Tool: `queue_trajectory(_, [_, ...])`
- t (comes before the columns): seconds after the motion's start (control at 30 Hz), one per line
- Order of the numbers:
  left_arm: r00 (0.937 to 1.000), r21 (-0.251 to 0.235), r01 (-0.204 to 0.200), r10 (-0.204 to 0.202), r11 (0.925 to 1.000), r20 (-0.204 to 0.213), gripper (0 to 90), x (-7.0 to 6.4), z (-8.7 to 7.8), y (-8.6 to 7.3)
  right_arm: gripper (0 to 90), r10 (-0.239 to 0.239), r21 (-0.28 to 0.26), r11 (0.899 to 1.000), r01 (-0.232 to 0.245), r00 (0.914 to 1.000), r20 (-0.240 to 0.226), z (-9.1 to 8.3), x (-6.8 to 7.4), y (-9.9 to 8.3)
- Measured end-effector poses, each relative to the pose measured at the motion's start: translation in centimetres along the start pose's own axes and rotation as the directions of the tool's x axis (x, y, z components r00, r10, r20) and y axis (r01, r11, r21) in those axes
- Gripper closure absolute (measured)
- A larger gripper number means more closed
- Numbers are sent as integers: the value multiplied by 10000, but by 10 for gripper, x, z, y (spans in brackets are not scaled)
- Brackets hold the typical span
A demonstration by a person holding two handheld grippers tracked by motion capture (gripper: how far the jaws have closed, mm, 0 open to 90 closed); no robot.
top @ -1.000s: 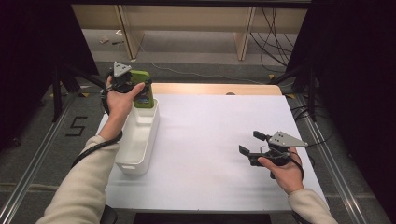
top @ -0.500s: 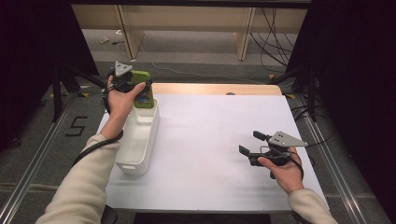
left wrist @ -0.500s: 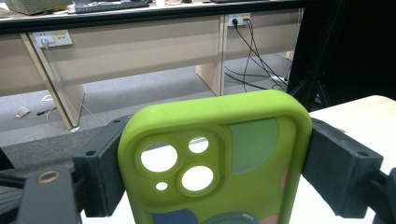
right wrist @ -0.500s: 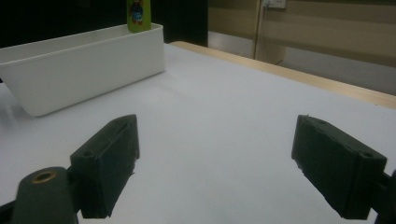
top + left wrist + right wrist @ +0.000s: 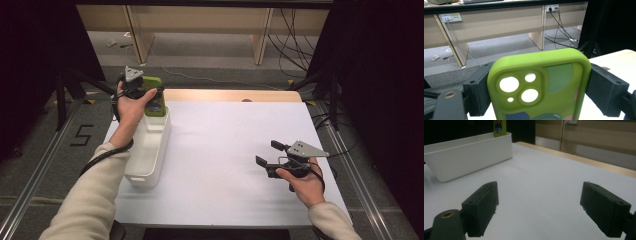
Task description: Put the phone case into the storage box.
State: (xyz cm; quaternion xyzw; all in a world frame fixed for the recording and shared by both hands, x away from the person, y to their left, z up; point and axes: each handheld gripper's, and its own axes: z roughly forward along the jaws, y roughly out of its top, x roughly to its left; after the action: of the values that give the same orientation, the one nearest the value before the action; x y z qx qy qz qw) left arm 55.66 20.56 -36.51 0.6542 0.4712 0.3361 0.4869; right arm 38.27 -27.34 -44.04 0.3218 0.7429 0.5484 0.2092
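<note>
A lime-green phone case [image 5: 541, 85] with camera cut-outs and coloured patches is clamped between the jaws of my left gripper [image 5: 536, 92]. In the high view the left gripper [image 5: 142, 92] holds the green phone case [image 5: 154, 100] upright over the far end of a long white bin [image 5: 142, 155] at the table's left. My right gripper [image 5: 270, 156] rests low over the white tabletop [image 5: 225, 140] at the right, open, with nothing between its jaws. In the right gripper view, the right gripper [image 5: 539, 212] faces the white bin [image 5: 466, 155], and the green phone case [image 5: 499, 127] stands beyond its far end.
The tabletop has a wooden strip [image 5: 230, 95] along its far edge. Beyond it lies grey floor with desk legs [image 5: 262, 35] and cables [image 5: 295, 30]. Black frame posts [image 5: 65, 85] stand left and right of the table.
</note>
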Motion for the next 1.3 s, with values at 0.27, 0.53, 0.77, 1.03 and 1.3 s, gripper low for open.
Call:
queue_trajectory(0.27, [10000,108,46,-46,9999,-42,162,1,4,-3,162,21,6,10000,-21,10000,-16,0,0,0])
queue_trajectory(0.53, [10000,184,4,-2,9998,-78,161,2,6,-4,162,17,-2,10000,-17,10000,-15,0,0,0])
queue_trajectory(0.77, [10000,230,11,-9,9997,-86,161,2,8,-5,162,18,13,10000,-18,10000,-12,0,0,0])
queue_trajectory(1.03, [9999,282,34,-32,9996,-100,161,2,11,-6,162,11,21,10000,-11,10000,-30,0,0,0])
queue_trajectory(1.3, [9999,372,-5,9,9993,-115,161,3,13,-8,162,1,25,10000,-1,10000,-35,1,0,0])
